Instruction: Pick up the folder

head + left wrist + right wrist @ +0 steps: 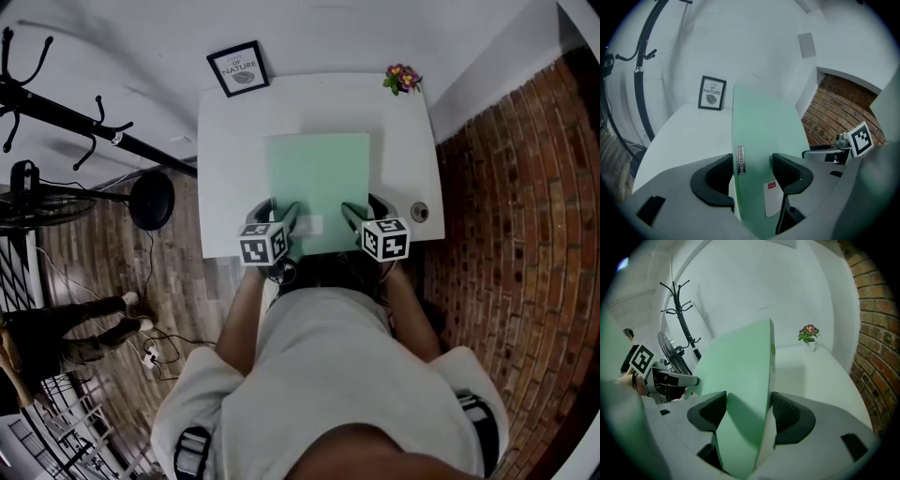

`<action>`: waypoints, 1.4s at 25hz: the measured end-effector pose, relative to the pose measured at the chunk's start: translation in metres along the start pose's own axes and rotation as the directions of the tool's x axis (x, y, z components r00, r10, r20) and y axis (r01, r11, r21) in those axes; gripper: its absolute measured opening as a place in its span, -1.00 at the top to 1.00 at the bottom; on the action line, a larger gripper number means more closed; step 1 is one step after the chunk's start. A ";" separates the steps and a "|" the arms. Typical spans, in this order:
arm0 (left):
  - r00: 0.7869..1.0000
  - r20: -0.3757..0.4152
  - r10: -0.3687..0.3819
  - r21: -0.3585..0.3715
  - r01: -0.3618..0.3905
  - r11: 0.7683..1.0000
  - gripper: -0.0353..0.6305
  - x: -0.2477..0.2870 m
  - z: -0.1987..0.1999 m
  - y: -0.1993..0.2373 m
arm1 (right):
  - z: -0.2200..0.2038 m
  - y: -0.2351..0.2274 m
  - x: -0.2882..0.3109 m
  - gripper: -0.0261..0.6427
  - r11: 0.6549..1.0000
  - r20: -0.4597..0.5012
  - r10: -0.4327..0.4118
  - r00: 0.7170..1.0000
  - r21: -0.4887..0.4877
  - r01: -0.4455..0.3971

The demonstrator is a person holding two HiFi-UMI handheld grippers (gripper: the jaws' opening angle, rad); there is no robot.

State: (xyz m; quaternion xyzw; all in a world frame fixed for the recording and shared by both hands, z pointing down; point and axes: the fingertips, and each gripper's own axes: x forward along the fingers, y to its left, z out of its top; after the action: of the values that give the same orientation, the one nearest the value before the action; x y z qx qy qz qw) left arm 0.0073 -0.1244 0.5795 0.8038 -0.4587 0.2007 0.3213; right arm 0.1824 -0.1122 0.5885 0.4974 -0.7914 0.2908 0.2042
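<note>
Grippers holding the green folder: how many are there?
2. The left gripper grips the folder at its near left corner; the right gripper grips its near right corner.

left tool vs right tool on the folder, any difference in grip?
Left tool grips the near-left edge of the green folder, beside its metal name strip and white label. Right tool grips the near-right edge, which is plain green. Both are shut on the folder.

The folder point(317, 183) covers the middle of the table point(234, 141) — left hand-held gripper point(289, 217) and right hand-held gripper point(352, 216) at its near edge.
</note>
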 end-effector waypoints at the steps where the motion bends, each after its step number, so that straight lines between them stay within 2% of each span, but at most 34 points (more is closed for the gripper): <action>1: 1.000 0.006 -0.003 0.005 0.003 1.000 0.10 0.000 0.003 -0.002 | 0.003 -0.001 -0.002 0.00 1.000 0.010 -0.004 1.000 -0.003 0.004; 8: 0.996 0.082 -0.024 0.044 0.021 0.999 0.10 -0.008 0.036 -0.014 | 0.036 -0.002 -0.019 0.00 0.999 0.097 -0.032 0.995 -0.040 0.036; 17: 0.981 0.192 -0.043 0.114 0.021 0.993 0.10 -0.027 0.083 -0.027 | 0.082 0.003 -0.041 0.00 0.994 0.208 -0.047 0.977 -0.083 0.066; 35: 0.942 0.325 -0.080 0.225 0.005 0.974 0.10 -0.061 0.142 -0.050 | 0.136 0.013 -0.076 0.00 0.988 0.348 -0.064 0.935 -0.111 0.109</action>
State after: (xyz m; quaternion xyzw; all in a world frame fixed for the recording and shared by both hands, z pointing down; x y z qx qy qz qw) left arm 0.0248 -0.1682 0.4242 0.8666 -0.4635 0.1051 0.1521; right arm 0.1981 -0.1473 0.4373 0.5608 -0.8092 0.1386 0.1074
